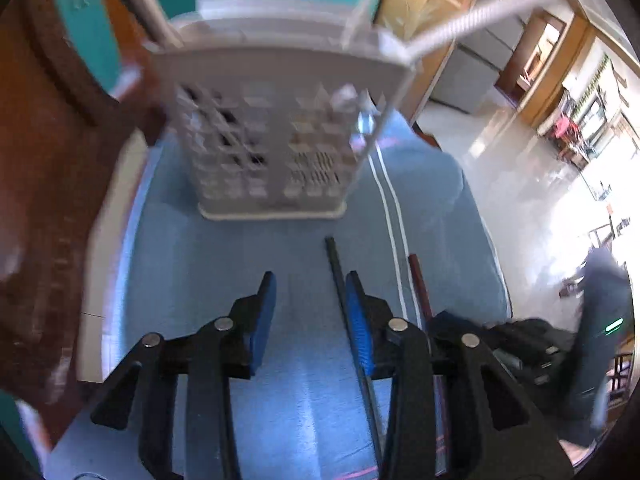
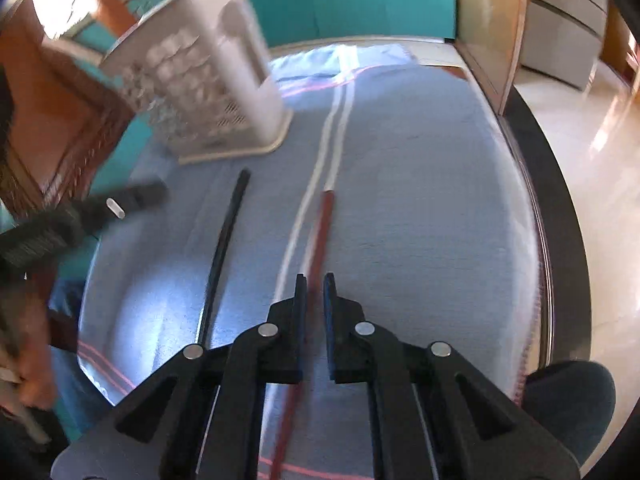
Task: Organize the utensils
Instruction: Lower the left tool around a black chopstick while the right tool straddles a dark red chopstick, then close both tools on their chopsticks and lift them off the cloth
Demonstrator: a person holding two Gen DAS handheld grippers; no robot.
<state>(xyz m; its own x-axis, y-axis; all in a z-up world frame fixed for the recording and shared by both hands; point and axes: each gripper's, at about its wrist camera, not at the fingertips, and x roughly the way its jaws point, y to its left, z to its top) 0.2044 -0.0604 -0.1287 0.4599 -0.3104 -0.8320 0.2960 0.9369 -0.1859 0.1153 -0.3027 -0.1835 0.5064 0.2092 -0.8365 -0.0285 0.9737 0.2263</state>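
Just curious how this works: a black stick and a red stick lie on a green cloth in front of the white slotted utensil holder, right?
Nearly. The cloth is blue with pale stripes, not green; the right wrist view shows it plainly. The rest holds: the black stick and the red stick lie on it in front of the white slotted utensil holder.

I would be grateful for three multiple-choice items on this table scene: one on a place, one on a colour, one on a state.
1. Where does the white basket stand?
A. on the blue cloth
B. on the floor
C. on a chair

2. Which colour is the stick nearer the white stripes?
A. green
B. red-brown
C. yellow

3. How does the left gripper stand?
A. closed on a spoon
B. open with nothing between its pads
C. out of view

Answers: 1 A, its base rests on the cloth; 2 B, the black stick lies further off; 3 B, bare cloth shows between the pads.
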